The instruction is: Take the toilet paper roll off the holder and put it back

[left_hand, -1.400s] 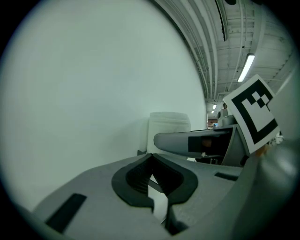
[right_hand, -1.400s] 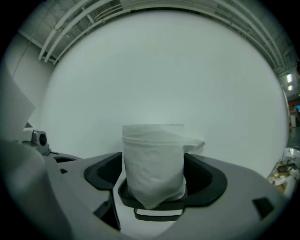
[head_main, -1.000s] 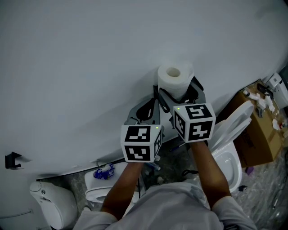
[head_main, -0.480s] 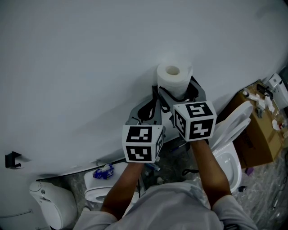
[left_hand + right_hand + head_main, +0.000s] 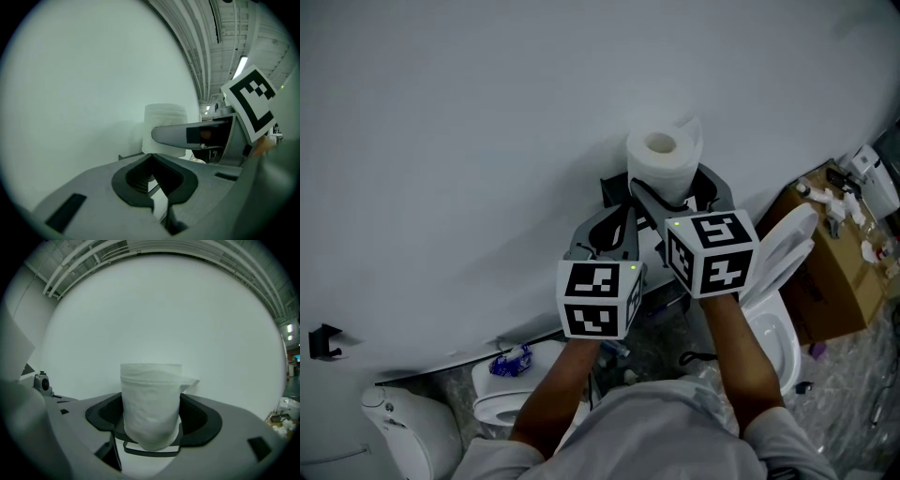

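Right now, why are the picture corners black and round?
Both gripper views use wide-angle lenses, so corners go black and the ceiling beams bend. In the right gripper view the toilet paper roll looks sharp; the head view is dim.

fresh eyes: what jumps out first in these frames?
The white toilet paper roll stands upright against the bare white wall, clamped between the jaws of the right gripper. The left gripper sits just beside it, jaws together and empty. Lower right, a toilet with its lid up and a cluttered cardboard box stand on the floor.
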Action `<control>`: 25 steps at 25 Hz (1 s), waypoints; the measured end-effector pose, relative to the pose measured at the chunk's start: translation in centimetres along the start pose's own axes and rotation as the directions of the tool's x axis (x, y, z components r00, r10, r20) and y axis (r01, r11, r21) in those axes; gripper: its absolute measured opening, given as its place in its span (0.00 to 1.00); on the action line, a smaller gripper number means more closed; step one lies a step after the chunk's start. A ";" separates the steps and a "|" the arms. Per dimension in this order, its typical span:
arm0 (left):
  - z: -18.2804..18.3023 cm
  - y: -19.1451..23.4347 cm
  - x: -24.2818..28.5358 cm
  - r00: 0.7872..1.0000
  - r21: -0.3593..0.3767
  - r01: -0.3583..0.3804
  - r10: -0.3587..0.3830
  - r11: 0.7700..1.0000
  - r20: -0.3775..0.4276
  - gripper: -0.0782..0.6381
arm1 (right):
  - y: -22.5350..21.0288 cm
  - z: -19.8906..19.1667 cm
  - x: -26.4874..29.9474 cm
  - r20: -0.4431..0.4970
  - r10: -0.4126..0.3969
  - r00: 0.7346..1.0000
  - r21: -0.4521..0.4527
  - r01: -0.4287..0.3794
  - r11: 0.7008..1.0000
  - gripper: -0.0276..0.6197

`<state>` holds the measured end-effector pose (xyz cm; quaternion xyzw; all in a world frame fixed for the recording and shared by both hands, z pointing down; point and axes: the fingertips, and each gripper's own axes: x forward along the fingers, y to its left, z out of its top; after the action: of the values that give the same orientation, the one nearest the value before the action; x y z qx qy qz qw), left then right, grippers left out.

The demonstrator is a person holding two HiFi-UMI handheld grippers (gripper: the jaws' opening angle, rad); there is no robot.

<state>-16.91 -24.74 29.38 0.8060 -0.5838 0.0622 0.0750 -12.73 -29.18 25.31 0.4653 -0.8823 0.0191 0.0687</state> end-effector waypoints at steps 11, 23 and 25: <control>0.2 -4.0 1.7 0.999 0.013 0.045 -0.045 0.999 0.000 0.12 | -3.5 -0.5 -3.1 0.005 -0.043 0.999 0.005 0.043 0.999 0.61; 0.1 -9.1 4.1 0.998 0.024 0.069 -0.069 0.997 -0.001 0.12 | -8.4 -1.8 -6.7 0.011 -0.072 0.997 0.013 0.072 0.997 0.61; 0.3 -9.9 4.5 0.998 0.025 0.070 -0.070 0.997 0.003 0.12 | -9.1 -2.0 -7.3 0.011 -0.074 0.997 0.016 0.074 0.997 0.61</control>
<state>-6.10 -25.96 29.47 0.8270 -0.5544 0.0655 0.0660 -0.97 -28.19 26.05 0.4983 -0.8647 0.0206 0.0605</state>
